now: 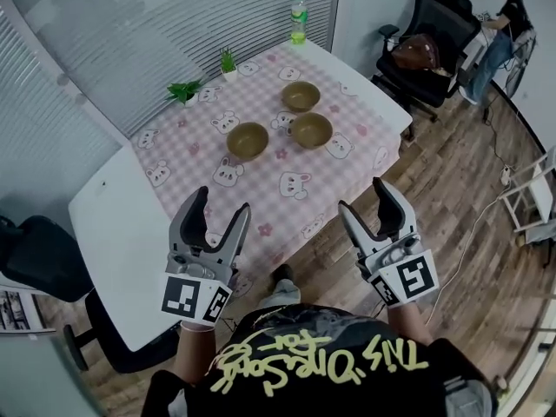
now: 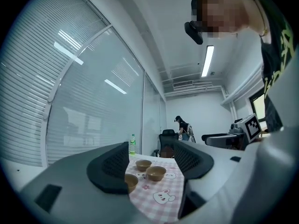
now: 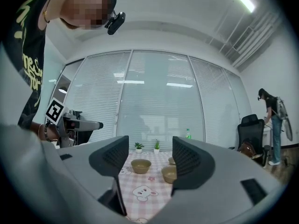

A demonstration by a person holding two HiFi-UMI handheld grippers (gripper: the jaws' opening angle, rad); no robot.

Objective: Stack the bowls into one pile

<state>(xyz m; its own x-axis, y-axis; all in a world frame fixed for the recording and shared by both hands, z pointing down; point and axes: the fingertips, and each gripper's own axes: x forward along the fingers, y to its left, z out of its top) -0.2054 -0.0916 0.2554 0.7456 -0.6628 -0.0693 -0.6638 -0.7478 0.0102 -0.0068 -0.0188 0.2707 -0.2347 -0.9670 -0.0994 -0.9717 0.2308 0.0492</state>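
**Three round brown bowls on a table, with both hand-held grippers short of it.** The left bowl (image 1: pixel 248 140), the middle bowl (image 1: pixel 311 130) and the far bowl (image 1: pixel 301 96) stand upright and apart, unstacked, in a loose triangle. Each is smooth and shallow and shows only its own bare inner wall. They rest on a pink checked tablecloth (image 1: pixel 261 189) printed with cartoon animal faces, which covers the middle of a white table (image 1: pixel 117 233).

At the table's far edge stand two small potted plants (image 1: pixel 184 91) (image 1: pixel 228 62) and a green plastic bottle (image 1: pixel 298 17).

The left gripper (image 1: pixel 221 205) and the right gripper (image 1: pixel 365 200) are held side by side before the person's chest, roughly level. They point towards the table from near its front edge, well apart from the bowls. Each gripper's ribbed black jaws stand released and wide, clasping nothing, and the bowls appear in the distance between them. A marker cube sits at the rear of each gripper.

Around the table lie a wood-plank floor (image 1: pixel 452 189), a glass wall with blinds (image 1: pixel 130 24) and a black office chair (image 1: pixel 434 37) carrying a brown bag (image 1: pixel 417 52). Another person (image 1: pixel 512 16) stands beyond the chair.
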